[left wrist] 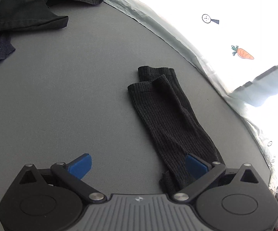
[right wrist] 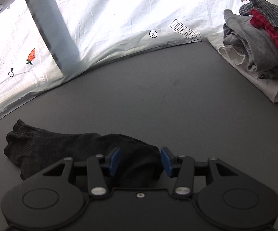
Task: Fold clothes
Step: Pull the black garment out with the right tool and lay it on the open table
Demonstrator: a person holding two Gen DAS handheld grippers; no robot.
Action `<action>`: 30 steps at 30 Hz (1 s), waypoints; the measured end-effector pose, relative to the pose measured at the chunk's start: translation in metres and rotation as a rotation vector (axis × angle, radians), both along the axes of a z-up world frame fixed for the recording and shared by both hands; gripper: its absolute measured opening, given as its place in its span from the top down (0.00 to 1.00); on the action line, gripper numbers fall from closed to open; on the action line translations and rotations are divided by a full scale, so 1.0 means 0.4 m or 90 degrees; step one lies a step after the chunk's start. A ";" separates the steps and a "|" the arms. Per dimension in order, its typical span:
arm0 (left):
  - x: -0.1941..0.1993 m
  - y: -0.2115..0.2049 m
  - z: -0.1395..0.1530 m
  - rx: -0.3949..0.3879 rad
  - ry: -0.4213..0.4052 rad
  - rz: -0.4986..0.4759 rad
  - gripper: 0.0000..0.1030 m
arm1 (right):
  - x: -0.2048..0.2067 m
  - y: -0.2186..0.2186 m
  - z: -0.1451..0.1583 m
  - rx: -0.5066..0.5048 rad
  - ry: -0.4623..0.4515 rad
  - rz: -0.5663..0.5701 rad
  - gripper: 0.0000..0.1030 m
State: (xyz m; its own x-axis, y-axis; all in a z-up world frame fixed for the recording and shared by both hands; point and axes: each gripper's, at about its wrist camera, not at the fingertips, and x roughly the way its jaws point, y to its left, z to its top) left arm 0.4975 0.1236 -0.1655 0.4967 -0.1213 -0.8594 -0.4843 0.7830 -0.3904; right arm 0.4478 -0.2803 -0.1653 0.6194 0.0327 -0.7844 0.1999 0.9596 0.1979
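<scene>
Socks paired flat on grey table, both grippers spread wide, holding nothing.

Left gripper [left wrist: 138, 166] straddles near end of black ribbed socks [left wrist: 169, 119]; right gripper [right wrist: 140, 160] over the toe end. Risk: pinching only the top sock, splitting the pair. Far right, clothes stack [right wrist: 258, 44] leans, could topple if bumped.

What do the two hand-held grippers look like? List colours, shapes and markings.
Left hand-held gripper: black linkage arms with silver pivot pins, two round black housings, blue fingers, and a ribbed grey centre plate with a small white logo. Right hand-held gripper: the same black arms, silver pins and blue fingers, but a plain black centre plate with one screw. No cables or sleeves show.
</scene>
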 end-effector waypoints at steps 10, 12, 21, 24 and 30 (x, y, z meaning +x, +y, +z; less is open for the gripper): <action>0.284 -0.054 -0.062 -0.011 0.018 -0.024 0.14 | 0.059 -0.065 -0.090 0.135 0.060 -0.124 0.48; 0.323 -0.065 -0.085 -0.005 0.028 -0.024 0.14 | 0.064 -0.087 -0.102 0.184 0.066 -0.154 0.45; 0.352 -0.113 -0.090 0.113 0.051 -0.057 0.55 | 0.083 -0.134 -0.121 0.272 0.087 -0.198 0.50; 0.336 -0.102 -0.092 0.109 0.050 -0.058 0.95 | 0.080 -0.129 -0.114 0.259 0.076 -0.189 0.85; 0.308 -0.093 -0.007 0.096 -0.012 -0.046 0.96 | 0.062 -0.142 -0.047 0.245 -0.026 -0.160 0.92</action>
